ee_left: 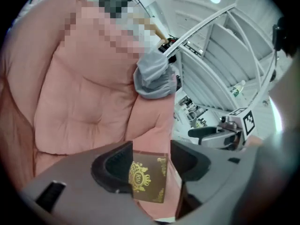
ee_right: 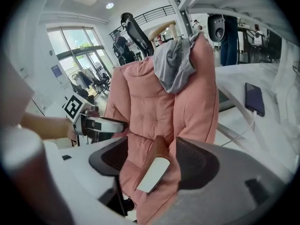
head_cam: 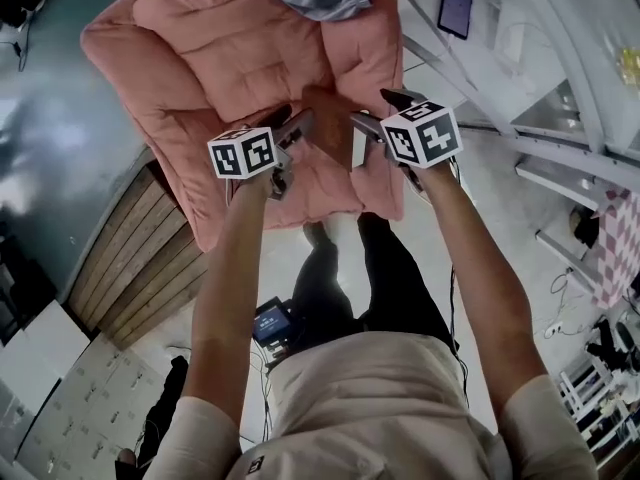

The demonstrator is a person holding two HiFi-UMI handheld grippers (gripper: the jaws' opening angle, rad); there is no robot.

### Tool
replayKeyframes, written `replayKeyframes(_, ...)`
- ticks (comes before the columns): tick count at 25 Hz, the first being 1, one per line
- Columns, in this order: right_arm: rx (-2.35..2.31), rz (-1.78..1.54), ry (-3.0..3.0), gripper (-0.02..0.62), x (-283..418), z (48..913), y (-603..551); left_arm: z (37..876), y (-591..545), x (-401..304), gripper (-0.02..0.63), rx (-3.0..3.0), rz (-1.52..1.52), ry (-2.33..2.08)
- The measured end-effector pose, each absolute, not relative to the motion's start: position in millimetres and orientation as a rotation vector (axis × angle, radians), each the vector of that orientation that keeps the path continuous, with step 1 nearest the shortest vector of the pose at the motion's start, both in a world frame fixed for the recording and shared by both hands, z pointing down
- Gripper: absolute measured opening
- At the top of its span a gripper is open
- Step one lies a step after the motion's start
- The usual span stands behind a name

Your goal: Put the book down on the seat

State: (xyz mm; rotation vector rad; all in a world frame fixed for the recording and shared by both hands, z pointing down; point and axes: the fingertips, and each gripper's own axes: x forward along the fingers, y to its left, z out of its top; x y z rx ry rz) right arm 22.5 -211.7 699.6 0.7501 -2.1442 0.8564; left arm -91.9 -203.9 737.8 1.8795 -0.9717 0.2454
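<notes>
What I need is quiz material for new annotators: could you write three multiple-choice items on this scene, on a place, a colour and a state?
1. Where is the book?
A. on the floor
B. over the seat of the chair, between the left claw and the right claw
C. on the white table

2. What colour is the cloth on the chair's top?
A. grey
B. green
C. black

3. How do the right claw's jaws stand?
A. pressed together
B. clamped on the cloth
C. apart

Key: 1 B, the head view shows it against the pink chair with a claw on each side; 2 A, the right gripper view shows it grey; 3 C, chair and book show in the gap between them.
</notes>
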Motion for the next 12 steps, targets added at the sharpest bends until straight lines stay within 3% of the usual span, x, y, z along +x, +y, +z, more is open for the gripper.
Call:
replayKeyframes(5,0.838,0.814,-2.25,0.239,20,626,-217,640,-214,-102,0.221,2.069,0.203,-1.008)
replayKeyframes(12,0.947,0.701,-2.44,0.036,19,504,-214,497,-204,-103,0.15,2.334,0.1,-0.988)
